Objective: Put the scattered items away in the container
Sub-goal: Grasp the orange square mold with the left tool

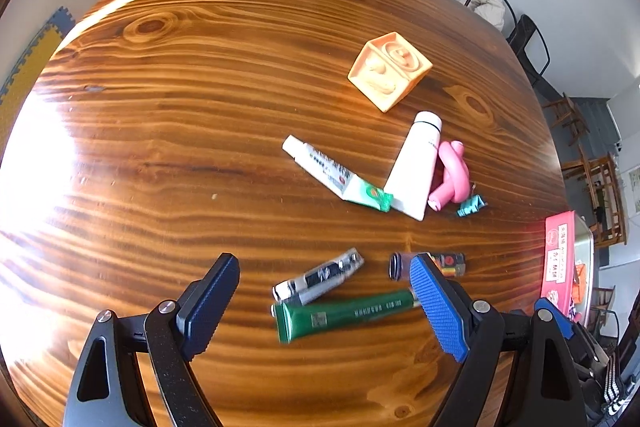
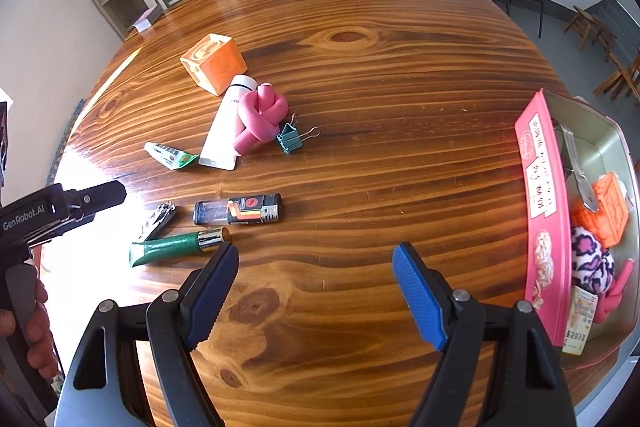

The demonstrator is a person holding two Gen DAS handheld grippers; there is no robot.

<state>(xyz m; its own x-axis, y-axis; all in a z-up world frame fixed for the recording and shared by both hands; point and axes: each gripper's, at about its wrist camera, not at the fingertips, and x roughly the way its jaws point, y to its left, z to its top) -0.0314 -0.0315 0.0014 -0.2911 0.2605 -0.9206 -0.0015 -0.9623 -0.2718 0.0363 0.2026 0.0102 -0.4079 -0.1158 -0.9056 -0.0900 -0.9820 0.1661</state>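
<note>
Green tube (image 1: 344, 315) with gold cap lying flat on table (image 1: 200, 107), beside nail clipper (image 1: 320, 277) and lighter (image 1: 428, 265). Left gripper (image 1: 324, 307) angled down over tube, jaws apart, nothing held. Right gripper (image 2: 316, 291) jaws apart over bare wood. Pink tin (image 2: 544, 211) at right edge.

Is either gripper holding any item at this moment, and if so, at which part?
Nothing is held. The left gripper and the right gripper are both open, above the table.

Left gripper (image 1: 325, 297) and right gripper (image 2: 316, 287): black angular arms with silver pivot screws behind the tips, each carrying two blue ribbed pads (image 2: 418, 301). The left tool's black body bears white "GenRobot.AI" lettering; a hand (image 2: 38, 323) wraps its grip.
</note>
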